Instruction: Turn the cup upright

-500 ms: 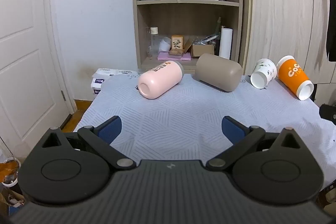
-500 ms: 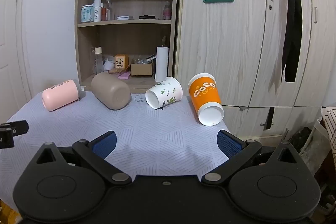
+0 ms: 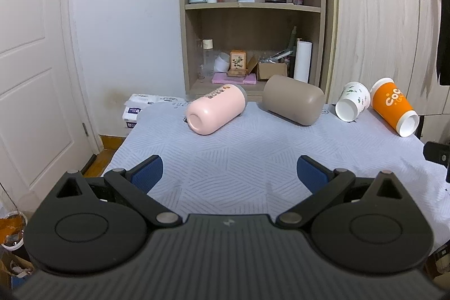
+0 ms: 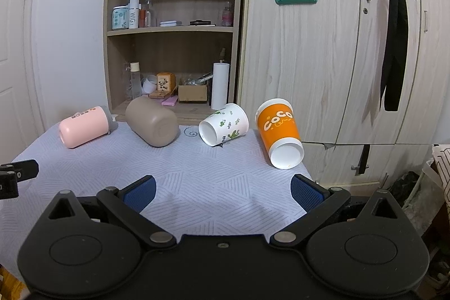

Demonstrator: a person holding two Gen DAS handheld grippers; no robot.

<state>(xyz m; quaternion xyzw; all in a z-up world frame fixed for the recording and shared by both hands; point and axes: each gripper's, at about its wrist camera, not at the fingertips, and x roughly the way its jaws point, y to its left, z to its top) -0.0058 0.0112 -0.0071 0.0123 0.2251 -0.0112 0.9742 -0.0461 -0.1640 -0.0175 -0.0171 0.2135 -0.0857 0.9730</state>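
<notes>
Several cups lie on their sides along the far edge of a table with a pale patterned cloth (image 3: 239,167). From left to right: a pink cup (image 3: 215,112) (image 4: 84,126), a taupe cup (image 3: 294,99) (image 4: 153,121), a white leaf-print paper cup (image 3: 352,101) (image 4: 223,124) and an orange "CoCo" paper cup (image 3: 393,106) (image 4: 279,132). My left gripper (image 3: 229,173) is open and empty over the near cloth, facing the pink and taupe cups. My right gripper (image 4: 222,191) is open and empty, short of the paper cups.
An open wooden shelf unit (image 3: 253,18) with bottles, boxes and a paper roll stands right behind the table. Wooden cabinet doors (image 4: 323,61) are to its right, a white door (image 3: 28,75) to the left. The table's right edge (image 4: 308,173) drops off beside the orange cup.
</notes>
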